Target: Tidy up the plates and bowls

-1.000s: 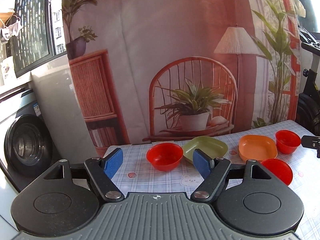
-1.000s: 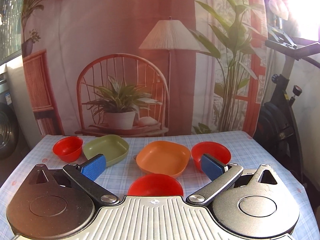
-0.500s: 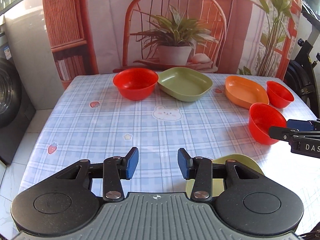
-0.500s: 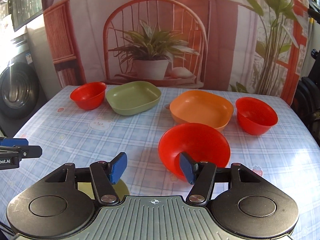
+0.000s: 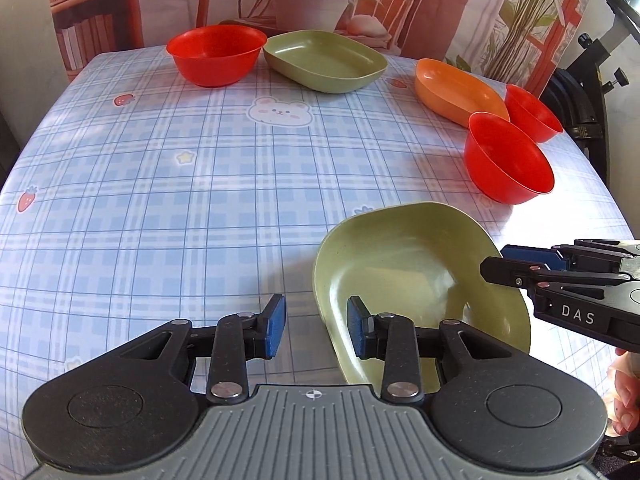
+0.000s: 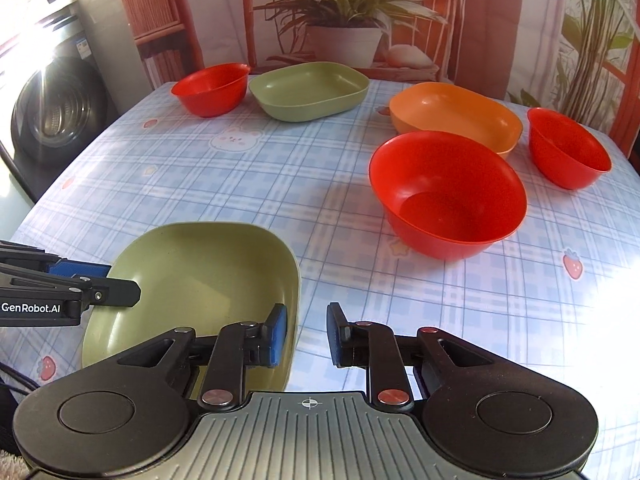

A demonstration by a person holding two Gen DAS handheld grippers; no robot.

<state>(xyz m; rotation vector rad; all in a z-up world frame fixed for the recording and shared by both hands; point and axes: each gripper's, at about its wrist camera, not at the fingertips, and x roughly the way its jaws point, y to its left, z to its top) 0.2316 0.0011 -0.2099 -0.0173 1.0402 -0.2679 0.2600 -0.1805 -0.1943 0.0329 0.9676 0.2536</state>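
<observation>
A near green plate [image 5: 404, 268] lies at the table's front edge; it also shows in the right wrist view [image 6: 200, 276]. My left gripper [image 5: 316, 326] is open, astride the plate's left rim, one finger inside. My right gripper [image 6: 306, 334] is open, astride its right rim. A far green plate [image 5: 324, 58], an orange plate [image 5: 452, 88] and three red bowls, far left [image 5: 216, 54], near right [image 5: 504, 164] and far right [image 5: 532, 112], stand on the table.
The checked blue tablecloth [image 5: 180, 184] covers the table. A printed backdrop [image 6: 344, 12] hangs behind it. A washing machine [image 6: 52, 108] stands left, an exercise bike [image 5: 592, 80] right.
Both grippers have dropped and tilted down toward the table's front. They now straddle the near green plate's opposite rims, jaws narrower than a second ago.
</observation>
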